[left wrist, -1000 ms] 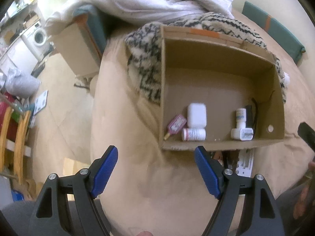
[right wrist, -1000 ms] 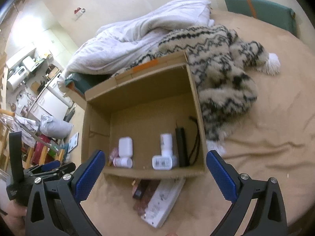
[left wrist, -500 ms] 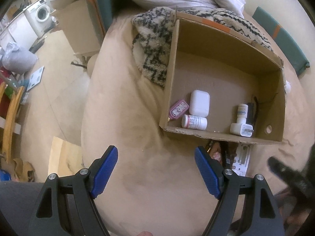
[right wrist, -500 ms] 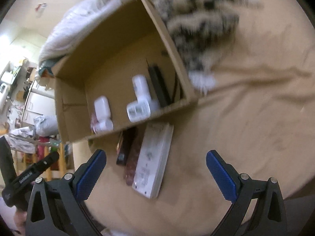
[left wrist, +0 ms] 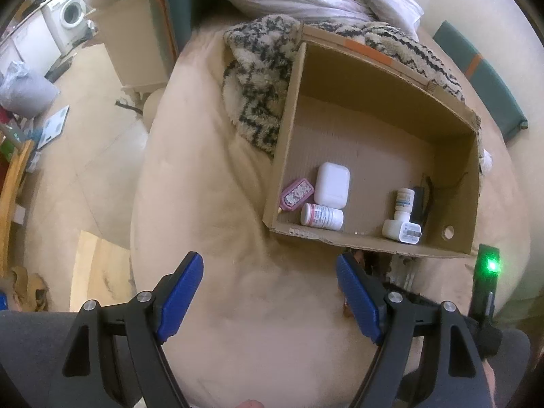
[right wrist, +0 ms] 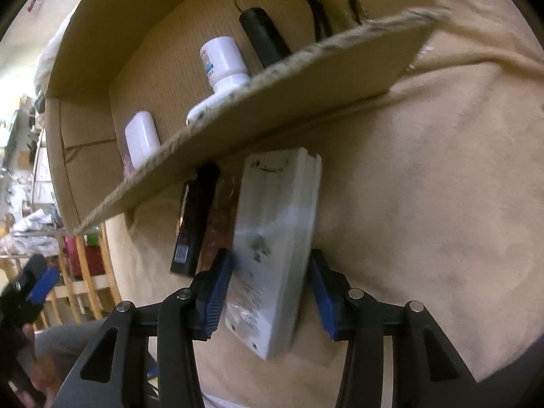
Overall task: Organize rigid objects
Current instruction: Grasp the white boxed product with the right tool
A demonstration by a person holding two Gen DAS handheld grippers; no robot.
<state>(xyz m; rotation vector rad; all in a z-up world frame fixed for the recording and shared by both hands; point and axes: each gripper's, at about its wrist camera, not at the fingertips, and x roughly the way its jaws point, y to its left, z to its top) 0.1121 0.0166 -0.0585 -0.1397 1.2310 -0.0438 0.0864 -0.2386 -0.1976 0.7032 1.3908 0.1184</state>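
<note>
Right gripper (right wrist: pixel 268 292): pads straddle the near end of a white power strip (right wrist: pixel 275 238), apparently touching both long sides; clamped or nearly so. The strip lies on the beige bed cover (right wrist: pixel 425 204), just outside the front wall of the cardboard box (right wrist: pixel 272 108), beside a slim black device (right wrist: pixel 195 221). Judgement: rigid moulded plastic, smooth, moderately light; the end grip leaves a long overhang, so a hold nearer mid-length should tilt less. Left gripper (left wrist: pixel 270 292): jaws apart, empty, over the bed cover.
</note>
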